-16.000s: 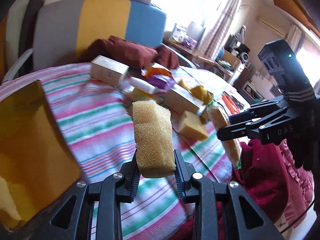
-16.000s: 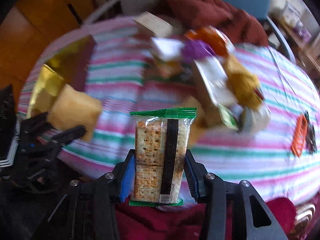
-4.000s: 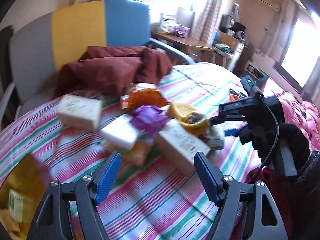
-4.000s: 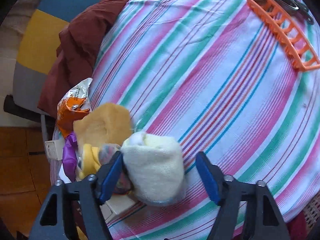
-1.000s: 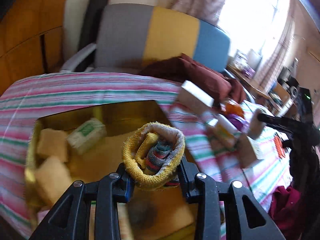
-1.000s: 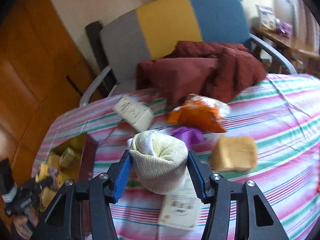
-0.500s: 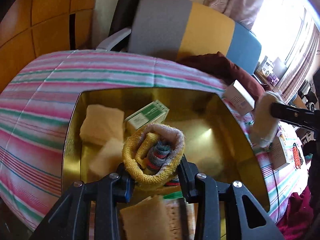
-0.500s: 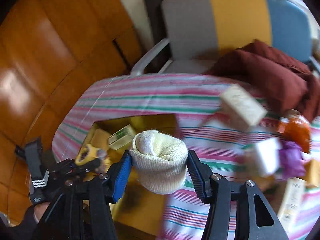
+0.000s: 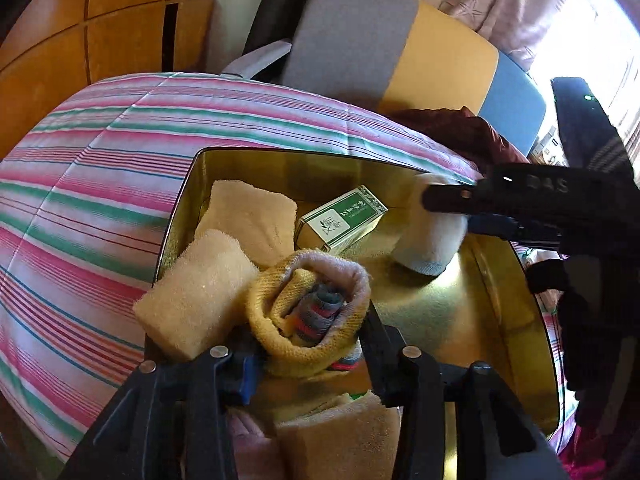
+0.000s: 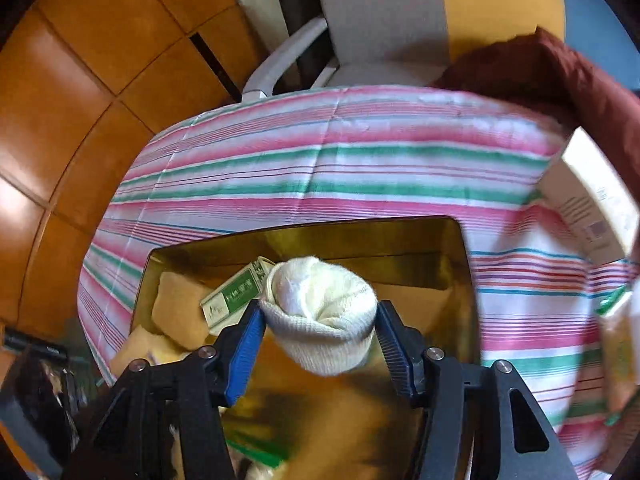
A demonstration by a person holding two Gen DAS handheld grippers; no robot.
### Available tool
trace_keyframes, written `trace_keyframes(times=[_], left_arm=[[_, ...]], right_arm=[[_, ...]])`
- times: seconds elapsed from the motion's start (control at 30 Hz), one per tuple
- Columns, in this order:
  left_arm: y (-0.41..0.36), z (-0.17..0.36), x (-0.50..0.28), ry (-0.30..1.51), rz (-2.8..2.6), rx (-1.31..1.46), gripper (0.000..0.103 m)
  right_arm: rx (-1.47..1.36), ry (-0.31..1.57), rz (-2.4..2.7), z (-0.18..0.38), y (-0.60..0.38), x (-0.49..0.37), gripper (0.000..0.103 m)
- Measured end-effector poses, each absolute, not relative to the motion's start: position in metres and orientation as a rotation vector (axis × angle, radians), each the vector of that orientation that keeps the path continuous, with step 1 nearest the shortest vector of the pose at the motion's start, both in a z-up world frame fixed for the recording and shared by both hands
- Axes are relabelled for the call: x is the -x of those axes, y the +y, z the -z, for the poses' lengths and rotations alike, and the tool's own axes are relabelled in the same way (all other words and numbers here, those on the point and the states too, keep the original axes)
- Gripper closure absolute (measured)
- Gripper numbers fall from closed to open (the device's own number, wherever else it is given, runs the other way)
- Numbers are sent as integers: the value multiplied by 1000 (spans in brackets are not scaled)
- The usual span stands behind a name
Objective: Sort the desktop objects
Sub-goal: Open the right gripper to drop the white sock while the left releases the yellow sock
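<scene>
The bench (image 9: pixel 100 168) fills the left half of the left wrist view, draped in a smooth cloth striped pink, green and white. On it sits the gold tin (image 9: pixel 520 312), a shiny rectangular tray with rounded corners. It already holds porous yellow sponges (image 9: pixel 200 300), blocky and soft, and a green-and-white carton (image 9: pixel 344 220) lying flat near its far wall.

Both loads hang directly over the tin, so each drop runs straight down. The left claw (image 9: pixel 310 356), low centre of its own frame, has just been spreading its jaws. The mustard sock roll (image 9: pixel 308 308) sits between them, a coarse knit bundle with its rolled end facing the camera, and I cannot tell whether the pads press on it. The right claw (image 10: pixel 318 340), low centre of its frame, has also eased slightly wider, yet the blue pads touch both flanks of the cream sock ball (image 10: pixel 320 312), ribbed and rounded. It hangs above the tin's bare floor on the right.
</scene>
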State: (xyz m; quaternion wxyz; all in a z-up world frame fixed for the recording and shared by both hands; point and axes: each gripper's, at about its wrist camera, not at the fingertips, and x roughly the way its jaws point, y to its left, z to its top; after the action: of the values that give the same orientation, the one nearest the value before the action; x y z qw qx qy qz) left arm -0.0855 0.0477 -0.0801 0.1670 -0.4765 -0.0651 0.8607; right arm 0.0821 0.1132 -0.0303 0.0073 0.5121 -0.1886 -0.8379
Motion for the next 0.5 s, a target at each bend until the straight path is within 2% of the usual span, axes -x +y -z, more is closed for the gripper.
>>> trace_keyframes(times=[0.07, 0.13, 0.5], left_arm=[[46, 80, 86, -200, -2449, 1359, 57], [45, 80, 86, -202, -2450, 1354, 56], [41, 67, 82, -182, -2502, 1298, 51]], right_arm=[[-1603, -632, 2600, 34, 112, -76, 44], [-1581, -680, 2596, 33, 113, -74, 39], [-1453, -709, 2646, 2, 125, -100, 37]])
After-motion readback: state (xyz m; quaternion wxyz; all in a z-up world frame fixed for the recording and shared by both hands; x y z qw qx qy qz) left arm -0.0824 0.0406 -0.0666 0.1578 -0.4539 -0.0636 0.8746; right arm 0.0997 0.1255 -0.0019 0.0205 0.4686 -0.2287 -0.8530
